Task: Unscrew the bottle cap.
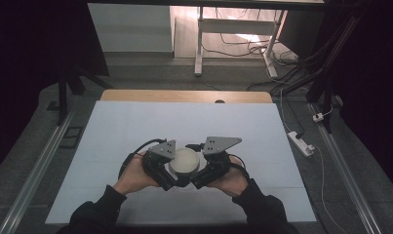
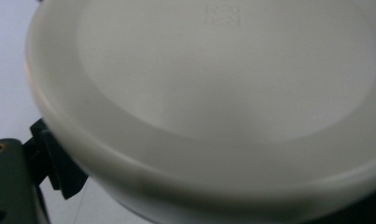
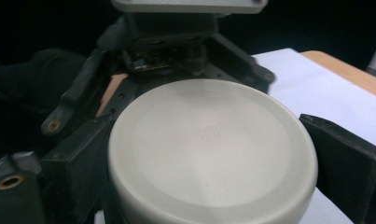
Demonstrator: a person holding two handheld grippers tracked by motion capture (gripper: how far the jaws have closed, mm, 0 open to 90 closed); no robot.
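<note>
White round container (image 1: 185, 161) sits upright, lid up, clamped between both hand-held grippers' jaws.

High view overhead; both tool views close on lid (image 1: 184, 161).

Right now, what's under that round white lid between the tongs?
The round white lid covers whatever it sits on; only a sliver of white wall shows below its rim. Around it lies the white table sheet. Any contents are hidden.
</note>
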